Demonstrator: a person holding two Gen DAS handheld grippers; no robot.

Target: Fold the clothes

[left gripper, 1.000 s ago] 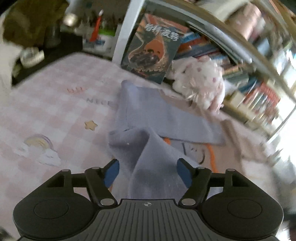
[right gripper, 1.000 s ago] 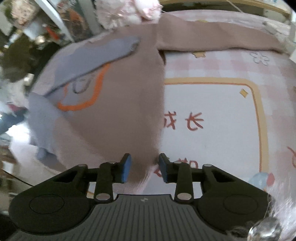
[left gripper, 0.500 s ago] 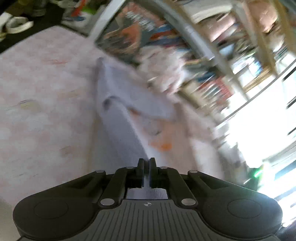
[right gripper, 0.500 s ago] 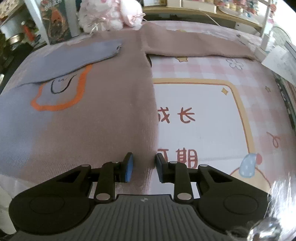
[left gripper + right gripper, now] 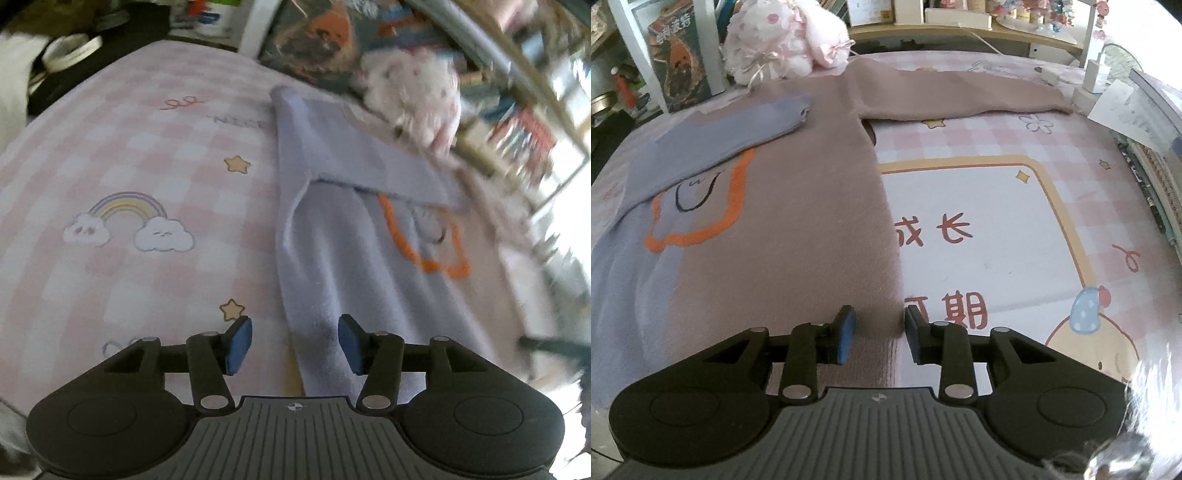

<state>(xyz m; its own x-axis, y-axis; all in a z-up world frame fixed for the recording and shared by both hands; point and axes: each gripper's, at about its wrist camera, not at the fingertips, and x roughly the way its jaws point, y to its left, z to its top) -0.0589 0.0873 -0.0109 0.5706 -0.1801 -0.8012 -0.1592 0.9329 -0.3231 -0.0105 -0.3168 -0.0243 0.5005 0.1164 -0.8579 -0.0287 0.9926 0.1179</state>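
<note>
**Left tongs let go of the folded side**

The left tongs (image 5: 294,343), clenched on cloth 0.5 s earlier, stood released over the sweater's (image 5: 798,229) folded lavender edge. The right tongs (image 5: 880,334) stayed parted astride the sweater's right hem edge. The sweater lay flat on the bed (image 5: 979,206), 1 sleeve (image 5: 716,136) folded across, the other sleeve (image 5: 960,98) outstretched, likely next.

Pink checked bedsheet (image 5: 997,140), cluttered bookshelf (image 5: 517,92) behind, bright window light at right.
</note>
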